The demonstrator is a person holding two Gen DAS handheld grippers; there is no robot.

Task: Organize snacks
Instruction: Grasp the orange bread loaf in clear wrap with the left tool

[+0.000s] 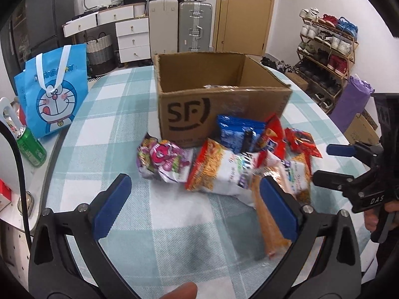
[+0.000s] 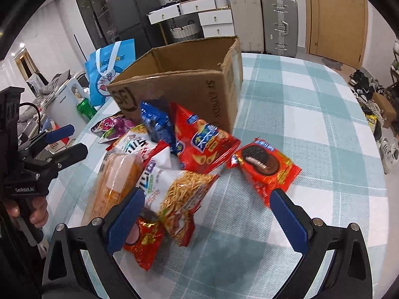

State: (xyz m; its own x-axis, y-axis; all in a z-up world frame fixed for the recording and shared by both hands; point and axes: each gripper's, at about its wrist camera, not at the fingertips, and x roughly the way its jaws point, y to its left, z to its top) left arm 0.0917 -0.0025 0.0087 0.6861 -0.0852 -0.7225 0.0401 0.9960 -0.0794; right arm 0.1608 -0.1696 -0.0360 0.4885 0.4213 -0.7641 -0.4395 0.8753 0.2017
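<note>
An open cardboard box (image 1: 224,104) (image 2: 189,87) marked SF stands on the checked tablecloth. In front of it lies a heap of snacks: a purple-pink pack (image 1: 164,162) (image 2: 112,125), a white-and-orange noodle-snack bag (image 1: 224,172) (image 2: 179,194), a blue bag (image 1: 239,132) (image 2: 157,122), a red chip bag (image 1: 271,137) (image 2: 202,144), a red cookie pack (image 2: 264,167) and an orange loaf in clear wrap (image 1: 269,224) (image 2: 114,182). My left gripper (image 1: 195,206) (image 2: 74,140) hovers open near the heap's left side. My right gripper (image 2: 208,219) (image 1: 326,164) is open over the noodle bag, holding nothing.
A blue cartoon tote bag (image 1: 54,94) and a green can (image 1: 31,147) stand at the table's left edge. A small red pack (image 2: 142,244) lies under the right gripper's left finger. Suitcases (image 1: 194,25) and a shoe rack (image 1: 326,49) line the room behind.
</note>
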